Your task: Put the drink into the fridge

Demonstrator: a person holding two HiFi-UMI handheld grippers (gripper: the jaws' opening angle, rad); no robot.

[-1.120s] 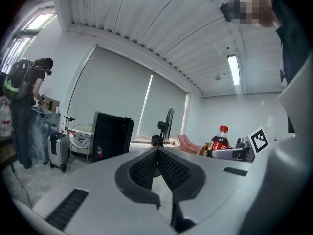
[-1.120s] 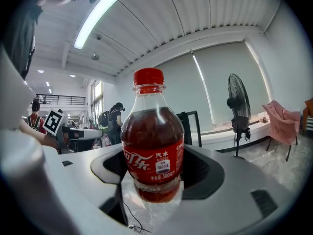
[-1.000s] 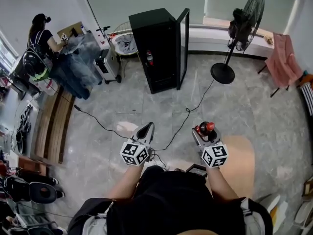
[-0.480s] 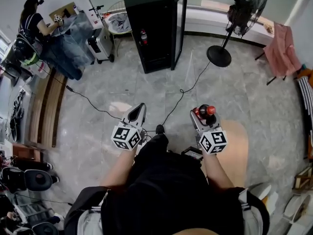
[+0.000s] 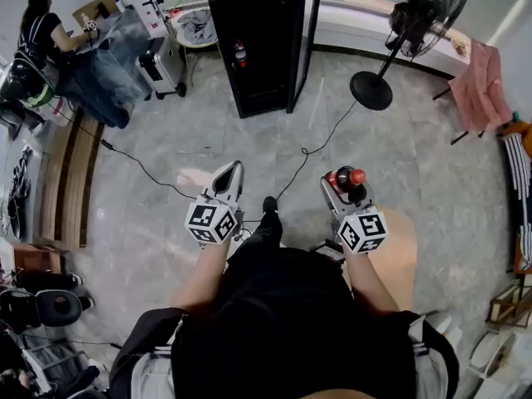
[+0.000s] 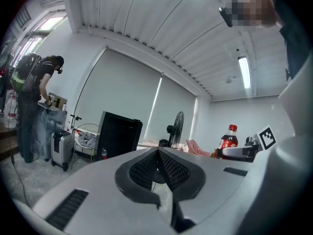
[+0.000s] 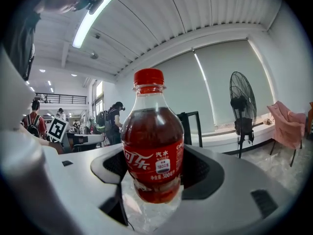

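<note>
Black shirt [image 5: 291,327]; sleeves [image 5: 156,371] possibly white-striped; left claw [image 5: 232,168], right claw [image 5: 342,181] grey.

The head view looked steeply down from above, the fridge [image 5: 249,40] far ahead and the fan [image 5: 426,13] far right. Each gripper view sat low, close behind its own jaws, facing forward and slightly upward; all three views shared fridge and fan.
</note>
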